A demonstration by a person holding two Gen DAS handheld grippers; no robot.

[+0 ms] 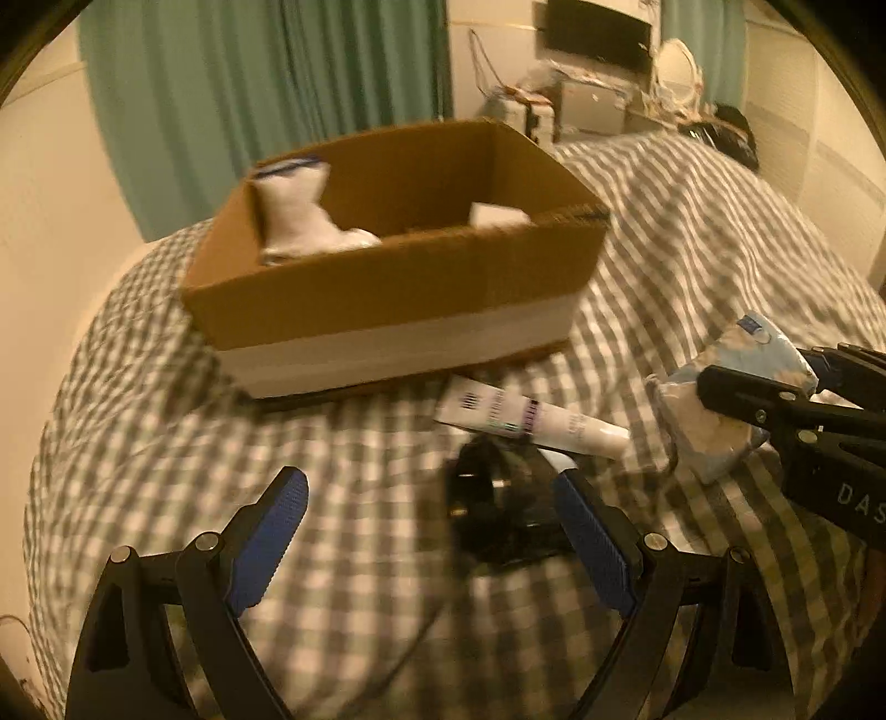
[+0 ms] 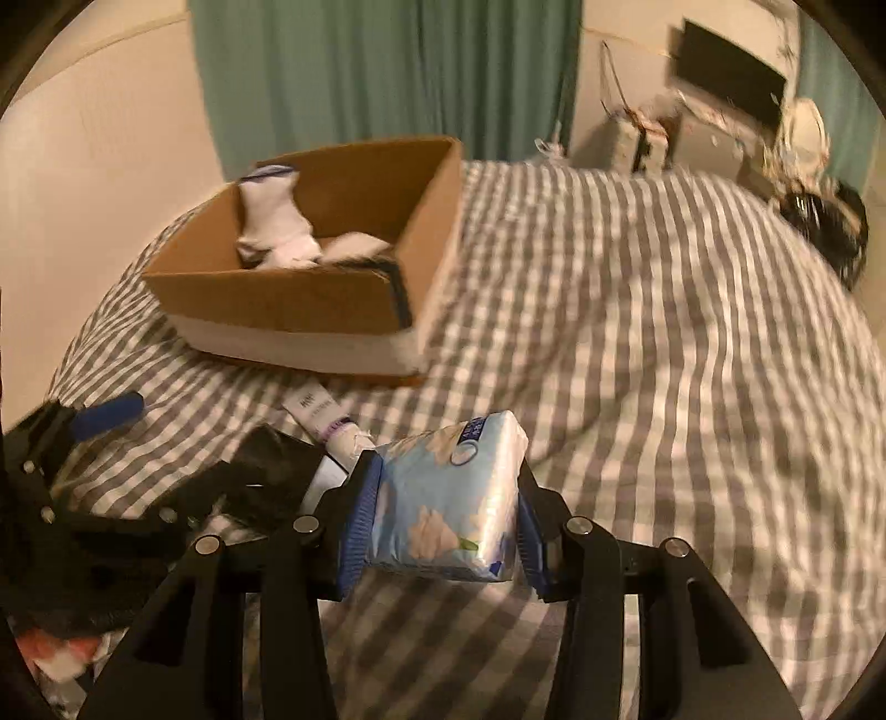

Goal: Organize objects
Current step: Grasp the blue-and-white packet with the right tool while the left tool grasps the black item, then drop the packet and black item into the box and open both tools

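A cardboard box (image 1: 387, 299) (image 2: 288, 310) sits on the checked bed and holds white soft items (image 1: 299, 216) (image 2: 277, 227). My right gripper (image 2: 443, 498) is shut on a pale blue tissue pack (image 2: 448, 504), held above the bed; the pack also shows at the right of the left wrist view (image 1: 731, 393). My left gripper (image 1: 432, 515) is open and empty, low over the bed, with a black object (image 1: 498, 509) (image 2: 271, 476) between its fingers. A white tube (image 1: 531, 421) (image 2: 326, 426) lies just beyond it, in front of the box.
The grey-and-white checked bedcover (image 2: 664, 360) stretches to the right. A green curtain (image 1: 266, 83) hangs behind the box. A cluttered desk with a dark screen (image 1: 598, 39) stands at the far right, and a black bag (image 2: 825, 227) lies at the bed's far edge.
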